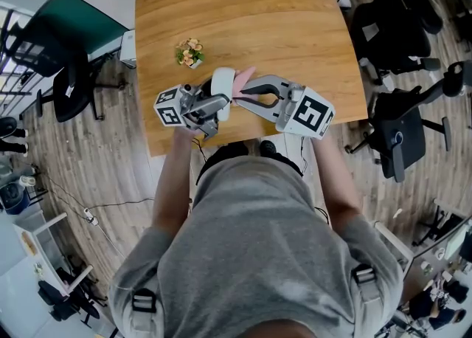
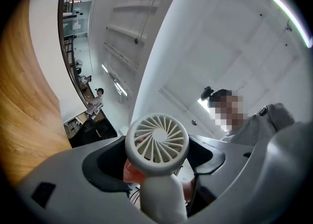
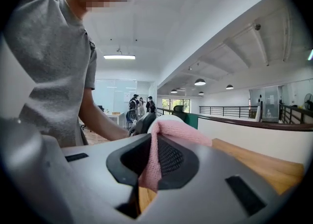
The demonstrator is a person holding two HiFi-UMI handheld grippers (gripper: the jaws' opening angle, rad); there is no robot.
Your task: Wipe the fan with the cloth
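A small white hand fan (image 1: 222,84) is held up over the near edge of the wooden table (image 1: 243,12). My left gripper (image 1: 214,108) is shut on its handle. In the left gripper view the handle (image 2: 164,199) sits between the jaws, with the round slatted fan head (image 2: 157,145) above them. My right gripper (image 1: 248,94) comes in from the right, shut on a pink cloth (image 1: 243,80). In the right gripper view the cloth (image 3: 159,152) hangs between the jaws and drapes over the white fan head (image 3: 168,117). A bit of the cloth (image 2: 130,171) shows behind the fan.
A small pot of flowers (image 1: 190,52) stands on the table beyond the grippers. Black office chairs (image 1: 398,130) stand to the right of the table and another chair (image 1: 70,89) to the left. The person's body is close to the table's near edge.
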